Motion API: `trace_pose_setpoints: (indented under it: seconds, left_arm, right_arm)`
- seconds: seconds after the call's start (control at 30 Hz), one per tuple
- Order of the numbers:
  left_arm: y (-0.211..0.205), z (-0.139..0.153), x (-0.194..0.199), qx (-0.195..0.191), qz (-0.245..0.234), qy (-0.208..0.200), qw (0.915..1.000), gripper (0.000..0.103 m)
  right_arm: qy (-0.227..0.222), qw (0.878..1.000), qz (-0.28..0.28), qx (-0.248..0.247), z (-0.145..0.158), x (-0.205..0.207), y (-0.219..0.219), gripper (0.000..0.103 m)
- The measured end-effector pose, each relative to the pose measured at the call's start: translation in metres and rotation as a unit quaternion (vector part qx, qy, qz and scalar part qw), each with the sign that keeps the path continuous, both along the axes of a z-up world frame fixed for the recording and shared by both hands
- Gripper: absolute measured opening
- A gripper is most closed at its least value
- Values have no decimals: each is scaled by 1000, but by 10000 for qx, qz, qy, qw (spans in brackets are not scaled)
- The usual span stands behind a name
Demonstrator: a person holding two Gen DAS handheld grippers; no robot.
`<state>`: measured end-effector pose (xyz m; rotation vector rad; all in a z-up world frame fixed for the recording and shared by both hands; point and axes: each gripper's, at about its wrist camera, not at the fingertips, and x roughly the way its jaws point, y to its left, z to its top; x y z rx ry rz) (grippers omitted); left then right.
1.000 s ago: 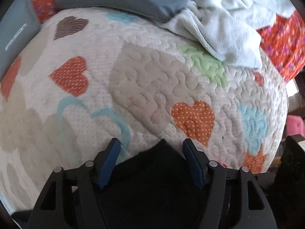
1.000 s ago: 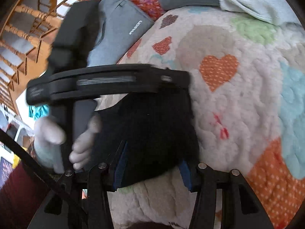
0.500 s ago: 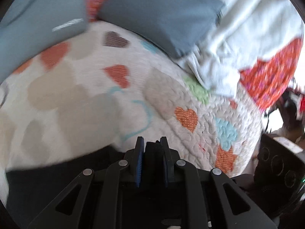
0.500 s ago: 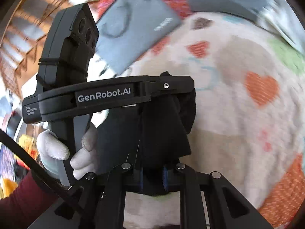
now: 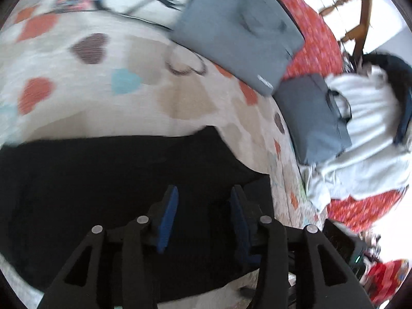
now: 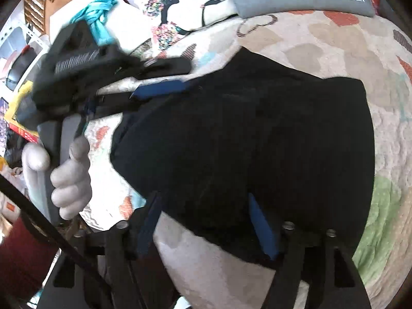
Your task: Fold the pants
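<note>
The black pants lie folded flat on a heart-patterned quilt; they also show in the right wrist view. My left gripper is open just above the pants' right part, with nothing between its blue pads. My right gripper is open at the near edge of the pants, its pads apart over the cloth. The left gripper also shows in the right wrist view, held by a gloved hand at the pants' left edge.
Two grey padded cases lie at the quilt's far edge. A white towel is heaped at the right on red floral fabric. A printed white pillow lies at the far left. A wooden chair stands behind.
Both grippers were shut on the black cloth half a second ago and have opened, letting it go. The pants now lie spread flat, and both views have swung round.
</note>
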<state>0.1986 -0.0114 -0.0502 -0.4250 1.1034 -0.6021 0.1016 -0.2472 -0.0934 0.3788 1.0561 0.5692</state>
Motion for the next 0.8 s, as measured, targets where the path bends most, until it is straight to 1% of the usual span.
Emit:
trace_pose_setpoints:
  seconds: [0.1,0.17,0.2,0.23,0.3,0.33,0.4,0.43,0.47,0.5,0.53,0.57,0.6,0.63,0.67,0.7,0.73,0.8]
  left_arm:
    - [20,-1,-17,-81,193,-46,9998,41]
    - [22,-3,-26,-215,212,-47,9995,41]
    - [20,-5,-32,-318,212,-36,9993,41]
    - [17,-9,-37,-417,211,-20,9989,41]
    - [12,-16,-49,-623,238,52,9978,41]
    - [9,-20,-54,-699,248,90,9972,41]
    - [0,-32,-64,-961,282,286,9946,42]
    - [-7,-41,-69,-1109,281,444,9924,44]
    - [-11,-47,-72,-1149,259,542,9916,46]
    - [-17,-52,-74,-1122,215,639,9914,46]
    - [-24,-58,-76,-1009,153,731,9921,46]
    - [-31,-63,-80,-854,83,773,9933,46]
    - [-34,-64,-82,-773,43,741,9942,46]
    - [-36,-63,-86,-705,1,653,9954,46]
    - [-38,-59,-90,-642,-50,552,9964,46]
    - [-37,-55,-93,-641,-74,481,9968,46]
    - [-35,-52,-96,-666,-50,426,9969,46]
    - [-30,-44,-102,-727,59,308,9969,46]
  right_arm:
    - [-59,9992,-16,386,22,-3,-13,75]
    - [-142,9976,-304,610,38,-4,-32,75]
    - [-160,9970,-411,638,49,-11,-34,75]
    - [-131,9959,-582,684,56,-5,-41,75]
    - [21,9945,-713,765,54,8,-45,72]
    - [119,9940,-680,849,52,17,-45,72]
    - [518,9912,-436,1141,36,37,-33,72]
    - [753,9887,-350,1246,22,51,-24,72]
    - [943,9873,-372,1223,9,63,-17,72]
    - [1091,9861,-414,1184,-3,74,-11,72]
    - [1259,9829,-416,1280,-16,86,-6,72]
    - [1478,9753,-479,1570,-31,98,-2,72]
    - [1537,9692,-575,1836,-36,104,-2,71]
    - [1614,9599,-679,2190,-40,111,-2,70]
    - [1682,9578,-740,2210,-42,113,-1,70]
    - [1735,9588,-726,2128,-40,117,3,71]
    - [1688,9625,-561,2049,-33,119,8,71]
    - [1432,9714,-402,1849,-14,119,12,71]
